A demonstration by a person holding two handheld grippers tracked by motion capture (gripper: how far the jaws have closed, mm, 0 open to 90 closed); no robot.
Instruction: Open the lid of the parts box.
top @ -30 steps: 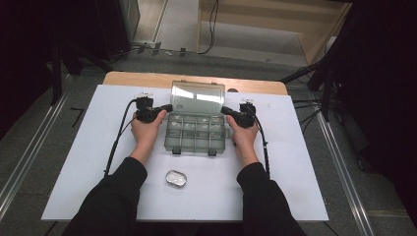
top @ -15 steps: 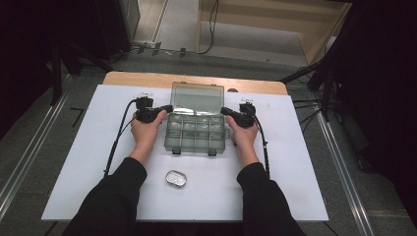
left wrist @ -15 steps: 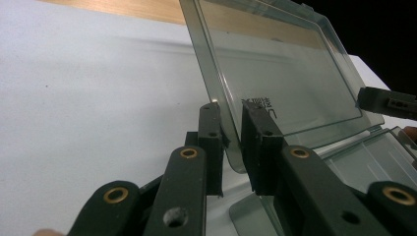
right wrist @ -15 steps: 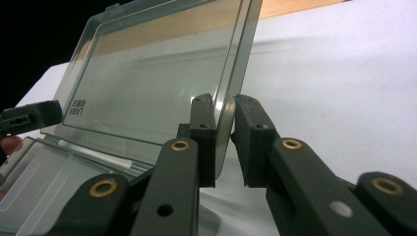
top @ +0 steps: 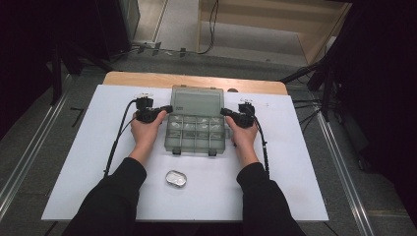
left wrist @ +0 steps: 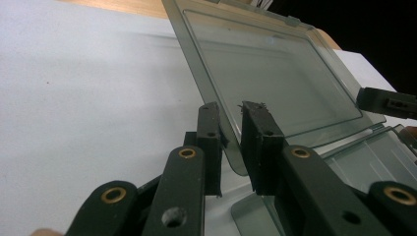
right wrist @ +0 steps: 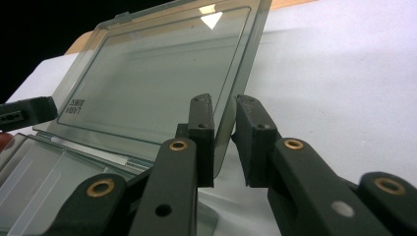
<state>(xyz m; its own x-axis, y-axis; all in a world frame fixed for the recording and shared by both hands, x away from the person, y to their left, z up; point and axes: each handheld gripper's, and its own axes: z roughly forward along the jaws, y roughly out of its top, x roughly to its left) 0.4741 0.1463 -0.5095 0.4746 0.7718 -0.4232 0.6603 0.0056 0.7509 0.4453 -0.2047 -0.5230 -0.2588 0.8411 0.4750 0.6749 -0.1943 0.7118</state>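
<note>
Lid (top: 197,101) edges sit between both hand-held grippers' jaws.

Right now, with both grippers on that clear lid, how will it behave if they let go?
The lid is thin smoky plastic, probably light and slightly bendy. It stands tilted back on its hinge, so it may swing either way. Its smooth edge could slip between the left gripper and right gripper.

Both forearms wear long black sleeves (top: 115,191) that end at the wrists. The left gripper (left wrist: 231,123) and right gripper (right wrist: 223,118) look alike — matt black, each with two flat, squared jaw blocks carried on black link arms. Brass-coloured bushings ring the pivot holes, and small plain holes sit beside them. A thin black cable (top: 114,147) trails back from each gripper. A pale plate tops each body — perhaps grey; the high view is too small to tell.
</note>
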